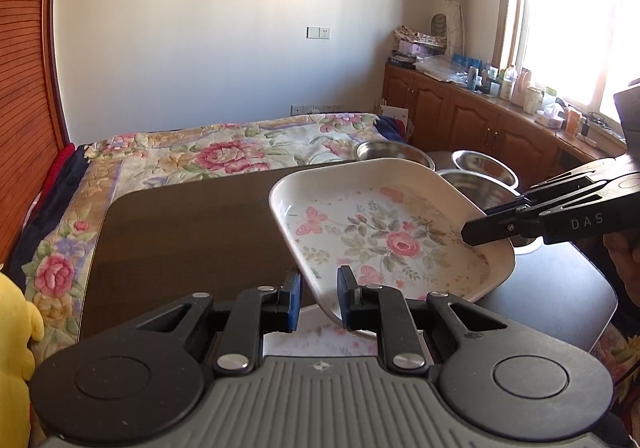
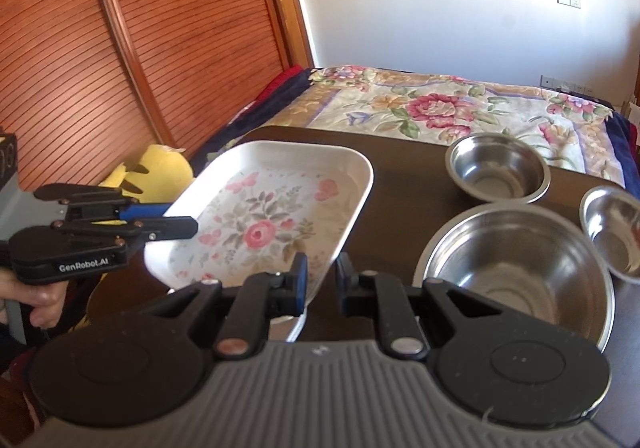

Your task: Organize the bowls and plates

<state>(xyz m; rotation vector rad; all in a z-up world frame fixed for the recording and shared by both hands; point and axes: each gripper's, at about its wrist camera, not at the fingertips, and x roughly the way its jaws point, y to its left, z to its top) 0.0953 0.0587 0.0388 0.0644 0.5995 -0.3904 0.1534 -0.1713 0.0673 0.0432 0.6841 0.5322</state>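
Now we carry the plate over the surface, left tool and right tool clamped on its rim; three bowls remain unstacked near the right edge.

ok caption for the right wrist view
Both grippers lift a floral tray beside three steel bowls.

Both tongs, left and right, grip the floral tray above the table.
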